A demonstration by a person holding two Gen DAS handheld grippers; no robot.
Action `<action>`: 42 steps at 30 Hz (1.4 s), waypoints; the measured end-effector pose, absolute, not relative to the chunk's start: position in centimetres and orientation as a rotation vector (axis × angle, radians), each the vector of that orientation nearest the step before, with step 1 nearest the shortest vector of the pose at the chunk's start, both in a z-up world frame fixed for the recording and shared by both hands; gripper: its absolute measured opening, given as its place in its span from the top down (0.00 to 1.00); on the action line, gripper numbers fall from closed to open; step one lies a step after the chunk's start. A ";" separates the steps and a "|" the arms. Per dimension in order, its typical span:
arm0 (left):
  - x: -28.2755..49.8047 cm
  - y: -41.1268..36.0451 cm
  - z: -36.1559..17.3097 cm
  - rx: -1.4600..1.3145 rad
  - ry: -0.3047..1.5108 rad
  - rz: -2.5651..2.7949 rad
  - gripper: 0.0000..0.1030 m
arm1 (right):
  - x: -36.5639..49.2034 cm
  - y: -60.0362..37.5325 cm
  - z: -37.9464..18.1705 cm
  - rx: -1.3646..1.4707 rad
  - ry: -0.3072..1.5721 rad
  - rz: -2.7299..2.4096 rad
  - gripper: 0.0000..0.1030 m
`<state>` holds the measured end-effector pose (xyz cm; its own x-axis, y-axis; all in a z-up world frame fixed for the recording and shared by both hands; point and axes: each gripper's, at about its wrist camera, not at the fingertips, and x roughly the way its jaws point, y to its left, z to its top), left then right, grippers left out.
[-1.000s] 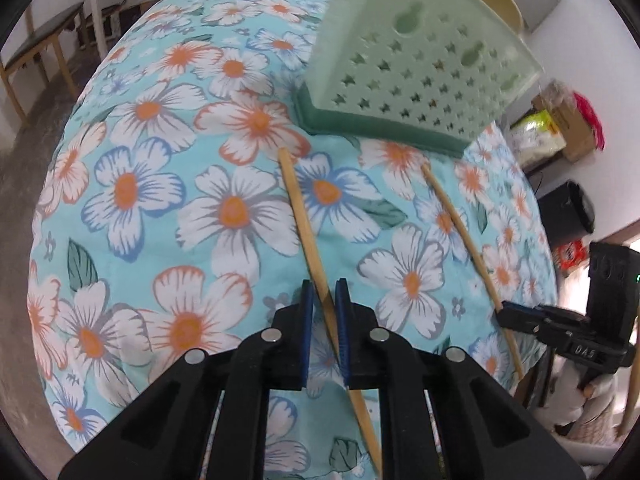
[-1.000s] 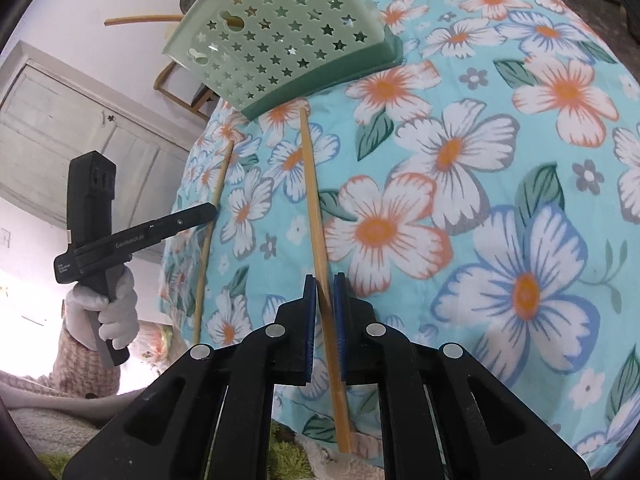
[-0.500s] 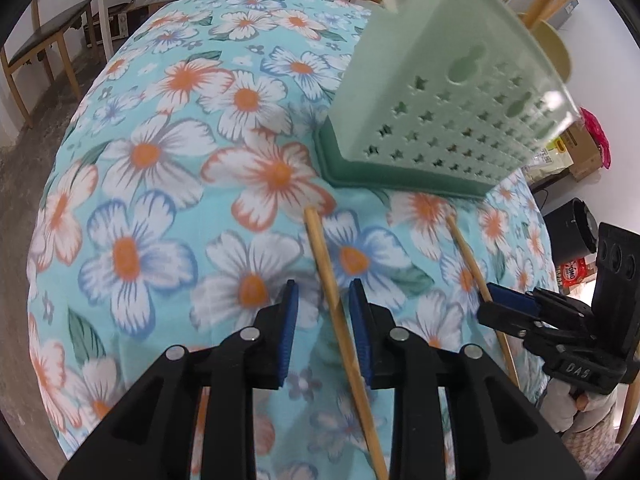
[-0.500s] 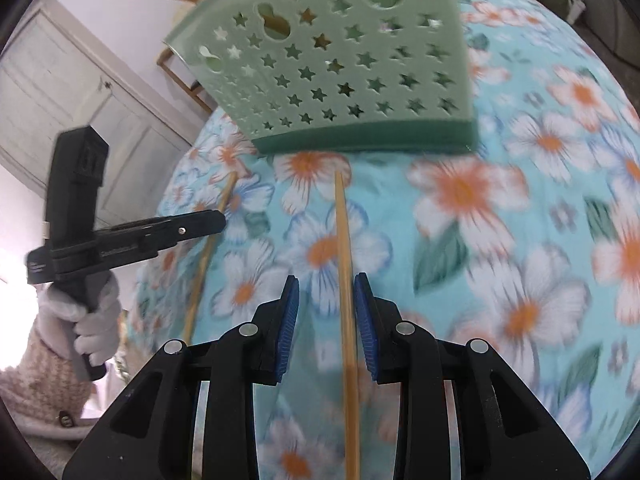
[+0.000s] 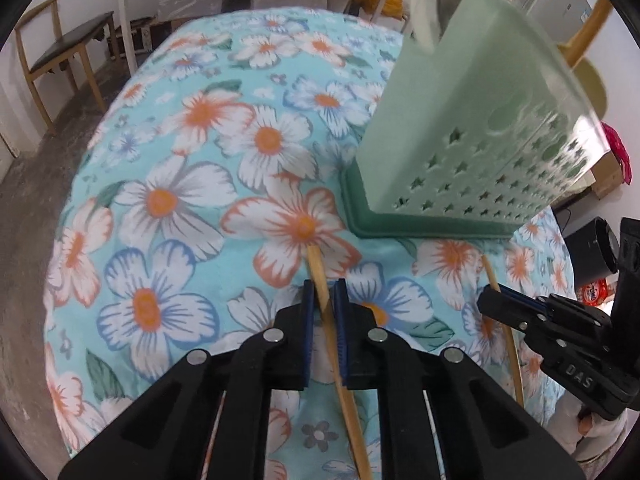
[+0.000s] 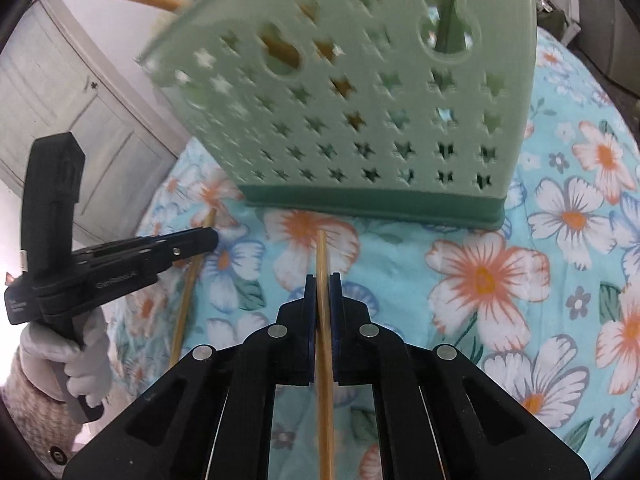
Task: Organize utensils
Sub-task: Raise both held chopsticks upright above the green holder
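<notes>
Trouble could come quickly here, because each thin, pale wooden chopstick is pinched near its far tip only, with most of its length trailing back under the tool. The left tool has its blue-padded jaws closing on the left chopstick, which lies between them on the turquoise floral tablecloth of the tabletop. The right tool is clenched on the right chopstick, whose tip points at the dark green base of the pale green plastic utensil holder with star-shaped holes.

A lift from so near the end may let either stick pivot and droop, or slide out of the smooth pads altogether. The left chopstick crosses its jaws at a slant, so the squeeze could roll it sideways or flick it off the cloth. Both tips sit just beside the holder's base; pushing forward before raising them would jab the holder and could shove or tip it, spilling the wooden handles already standing inside. The 2 tools also work close together, so a swing of one stick might knock the other.

Writing: the right tool's side reads "DAS" in the left wrist view; the left tool carries a small white word, too blurred to read surely.
</notes>
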<state>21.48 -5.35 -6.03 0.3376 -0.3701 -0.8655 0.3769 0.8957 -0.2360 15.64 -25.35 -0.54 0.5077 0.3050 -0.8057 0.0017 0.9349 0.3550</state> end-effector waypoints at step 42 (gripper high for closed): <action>13.2 -6.7 21.9 -0.160 0.280 -0.785 0.94 | 3.7 -34.0 16.1 0.524 0.440 0.158 0.96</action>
